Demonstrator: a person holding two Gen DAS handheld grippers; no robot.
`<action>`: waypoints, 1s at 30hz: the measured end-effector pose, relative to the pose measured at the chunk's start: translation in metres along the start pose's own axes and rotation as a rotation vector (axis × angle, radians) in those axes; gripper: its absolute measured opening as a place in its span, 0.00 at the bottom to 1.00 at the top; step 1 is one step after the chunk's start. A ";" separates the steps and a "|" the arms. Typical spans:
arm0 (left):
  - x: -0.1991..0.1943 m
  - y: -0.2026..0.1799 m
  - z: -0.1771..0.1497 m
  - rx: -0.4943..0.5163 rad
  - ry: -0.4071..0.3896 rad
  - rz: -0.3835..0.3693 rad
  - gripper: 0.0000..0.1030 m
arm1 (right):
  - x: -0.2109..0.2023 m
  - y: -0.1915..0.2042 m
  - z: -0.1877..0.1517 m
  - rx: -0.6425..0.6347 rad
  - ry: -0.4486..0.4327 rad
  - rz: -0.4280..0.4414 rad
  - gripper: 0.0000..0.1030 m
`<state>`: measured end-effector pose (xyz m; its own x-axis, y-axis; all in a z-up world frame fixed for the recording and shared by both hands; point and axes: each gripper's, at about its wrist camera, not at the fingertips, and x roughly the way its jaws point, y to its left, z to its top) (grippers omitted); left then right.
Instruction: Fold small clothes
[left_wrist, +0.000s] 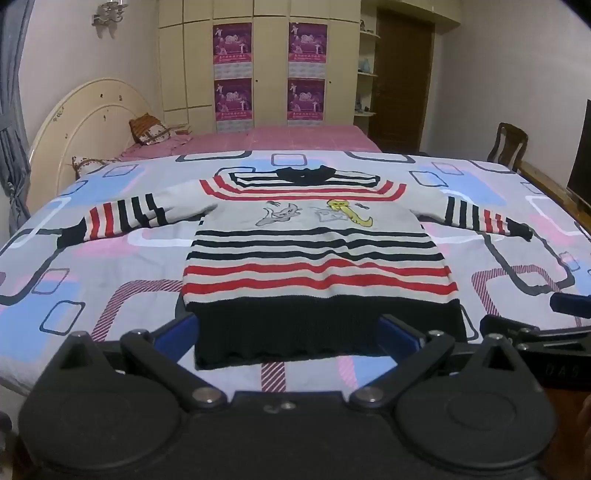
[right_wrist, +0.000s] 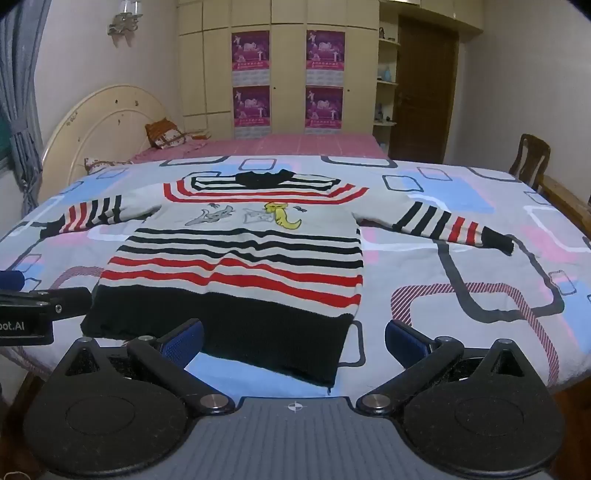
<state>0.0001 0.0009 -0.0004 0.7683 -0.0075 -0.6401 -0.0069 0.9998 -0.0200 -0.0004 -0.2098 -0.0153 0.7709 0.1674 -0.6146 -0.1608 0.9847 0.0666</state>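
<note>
Right now I see a small striped sweater (left_wrist: 317, 254) lying flat and face up on the table (left_wrist: 110, 258), which is covered with a cloth printed in blue, pink and grey rounded squares. Both sleeves are spread straight out to the sides, the collar points away from me, and the wide black hem lies nearest my claws. Across the chest sit a grey cartoon cat and a yellow figure, with black and red stripes below them.

My left claw (left_wrist: 288, 334) stands released, its blue fingers (left_wrist: 173, 332) spread wide on either side of the hem's left portion; in this view the hem lies between them, but neither finger presses on the knit. My right claw (right_wrist: 293, 338) is likewise released, fingers wide, and the hem's right corner (right_wrist: 330, 384) lies between them without being pinched. From the right wrist view the left claw shows at the left edge, just beside the hem's left corner; from the left wrist view the right claw shows at the right edge.

Beyond the table is a bed (left_wrist: 295, 138) with a pink cover and a cream headboard, then wardrobes (left_wrist: 266, 55) with purple posters, a brown door and a wooden chair (left_wrist: 508, 146).
</note>
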 end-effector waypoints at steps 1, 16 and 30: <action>-0.001 -0.002 -0.001 0.017 -0.011 0.019 1.00 | 0.001 0.000 0.000 0.001 0.001 -0.001 1.00; 0.000 -0.004 0.003 0.014 -0.004 0.020 1.00 | 0.010 0.002 0.002 0.004 -0.002 0.006 1.00; 0.006 -0.005 0.003 0.014 -0.002 0.031 1.00 | 0.009 -0.003 0.007 -0.001 -0.003 0.013 1.00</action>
<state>0.0065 -0.0041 -0.0014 0.7691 0.0236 -0.6387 -0.0217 0.9997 0.0109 0.0115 -0.2104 -0.0160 0.7705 0.1804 -0.6114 -0.1713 0.9824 0.0740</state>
